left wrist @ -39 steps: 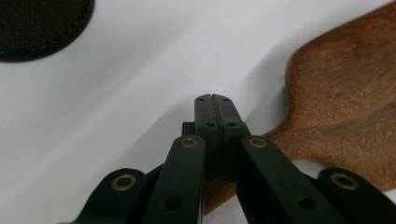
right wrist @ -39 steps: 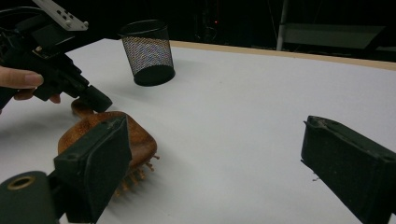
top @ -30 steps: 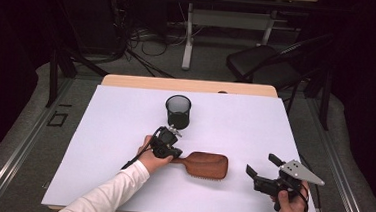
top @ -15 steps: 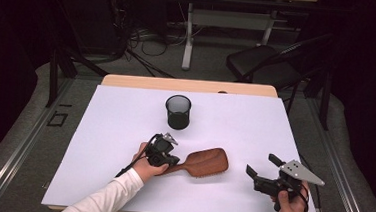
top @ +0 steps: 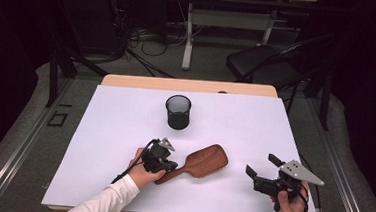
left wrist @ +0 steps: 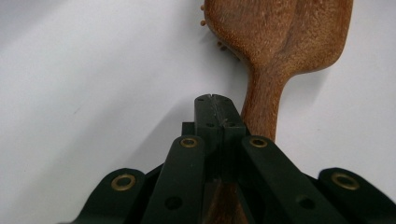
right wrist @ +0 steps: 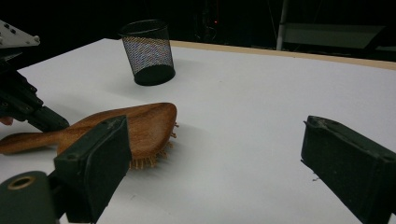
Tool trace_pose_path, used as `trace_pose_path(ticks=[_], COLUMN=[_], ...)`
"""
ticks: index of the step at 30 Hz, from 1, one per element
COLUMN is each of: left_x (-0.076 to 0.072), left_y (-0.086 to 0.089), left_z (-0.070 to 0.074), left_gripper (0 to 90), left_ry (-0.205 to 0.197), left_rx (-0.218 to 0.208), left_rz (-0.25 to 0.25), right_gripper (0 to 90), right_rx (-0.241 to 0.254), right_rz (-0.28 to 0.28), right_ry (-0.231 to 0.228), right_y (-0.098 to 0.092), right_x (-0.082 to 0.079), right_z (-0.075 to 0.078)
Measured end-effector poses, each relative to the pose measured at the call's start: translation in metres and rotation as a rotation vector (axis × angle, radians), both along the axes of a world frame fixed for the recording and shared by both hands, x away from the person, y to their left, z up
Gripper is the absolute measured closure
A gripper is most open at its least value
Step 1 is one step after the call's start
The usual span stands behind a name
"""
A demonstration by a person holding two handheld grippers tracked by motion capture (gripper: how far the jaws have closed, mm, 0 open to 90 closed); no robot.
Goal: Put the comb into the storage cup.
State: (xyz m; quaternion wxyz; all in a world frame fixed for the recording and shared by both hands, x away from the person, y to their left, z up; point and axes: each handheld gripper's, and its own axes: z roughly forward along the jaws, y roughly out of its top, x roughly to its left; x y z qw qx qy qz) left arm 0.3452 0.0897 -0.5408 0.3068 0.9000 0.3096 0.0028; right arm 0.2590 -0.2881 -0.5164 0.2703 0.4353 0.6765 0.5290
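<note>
A brown wooden hairbrush [top: 205,160] lies bristles down on the white table [top: 109,130], its head pointing right and away. My left gripper [top: 171,166] is shut, its jaws pressed together with nothing between them. In the left gripper view the tips [left wrist: 215,100] sit right over and beside the brush handle [left wrist: 261,107]; whether they touch it I cannot tell. My right gripper [top: 262,165] is held open near the front right edge, pointing left at the brush [right wrist: 140,123], well apart from it. The right gripper view also shows the left gripper [right wrist: 56,123] above the handle.
A black mesh cup [top: 178,112] stands upright at the table's middle, beyond the brush; it also shows in the right gripper view [right wrist: 148,51]. A dark chair [top: 264,66] and desk legs stand past the far edge.
My left gripper has drawn back toward the front edge. The brush handle has swung the same way, so the brush now lies slanted. The right gripper has stayed put.
</note>
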Motion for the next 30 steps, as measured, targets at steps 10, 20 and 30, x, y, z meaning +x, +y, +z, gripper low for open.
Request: trace_pose_path(ticks=[10, 20, 30], left_x=[-0.0067, -0.0059, -0.0047], left_y=[0.0001, 0.0014, 0.0059], left_z=[-0.0011, 0.0001, 0.0065], left_gripper=[90.0, 85.4, 70.8], left_ry=[0.001, -0.012, -0.035], left_rx=[-0.006, -0.009, -0.017], left_rz=[-0.01, -0.005, 0.011], right_gripper=[7.8, 7.8, 7.8], right_rx=[0.0, 0.0, 0.002], right_rz=[0.0, 0.0, 0.0], right_ry=[0.001, 0.003, 0.001], right_y=[0.0, -0.0002, -0.0001], right_x=[-0.0001, -0.0004, 0.0], right_z=[-0.0001, 0.0, -0.0003])
